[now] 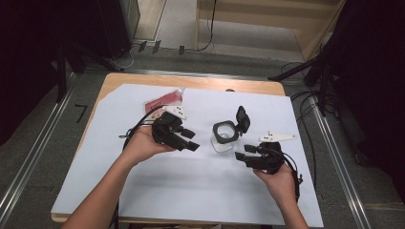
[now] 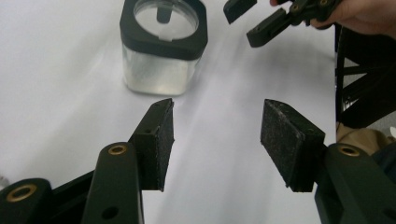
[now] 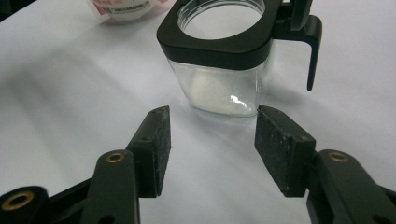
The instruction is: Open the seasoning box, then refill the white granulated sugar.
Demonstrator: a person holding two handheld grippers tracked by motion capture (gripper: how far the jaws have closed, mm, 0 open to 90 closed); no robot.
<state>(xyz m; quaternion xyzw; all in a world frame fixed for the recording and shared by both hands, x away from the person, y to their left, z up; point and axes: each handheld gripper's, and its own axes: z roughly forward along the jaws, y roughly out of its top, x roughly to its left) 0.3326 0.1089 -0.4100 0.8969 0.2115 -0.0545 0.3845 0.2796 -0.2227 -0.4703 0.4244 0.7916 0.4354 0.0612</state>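
Open jar [image 1: 224, 136] mid-table, lid [image 1: 242, 119] flipped toward one o'clock. Left gripper [image 1: 190, 140] at nine, right gripper [image 1: 242, 155] at five: both half open, empty.

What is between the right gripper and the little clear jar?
Nothing but bare white paper. In the right gripper view, the open right gripper points at the clear jar, just short of it, with only paper between them.

Jar [image 3: 219, 88] — clear glossy glass or plastic; collar and flip lid [image 1: 242, 118] matt black plastic. Gripper pads [image 2: 286, 140] — rough, grainy black; brass-coloured rivets. Table sheet [image 1: 191, 181] smooth matt white paper.
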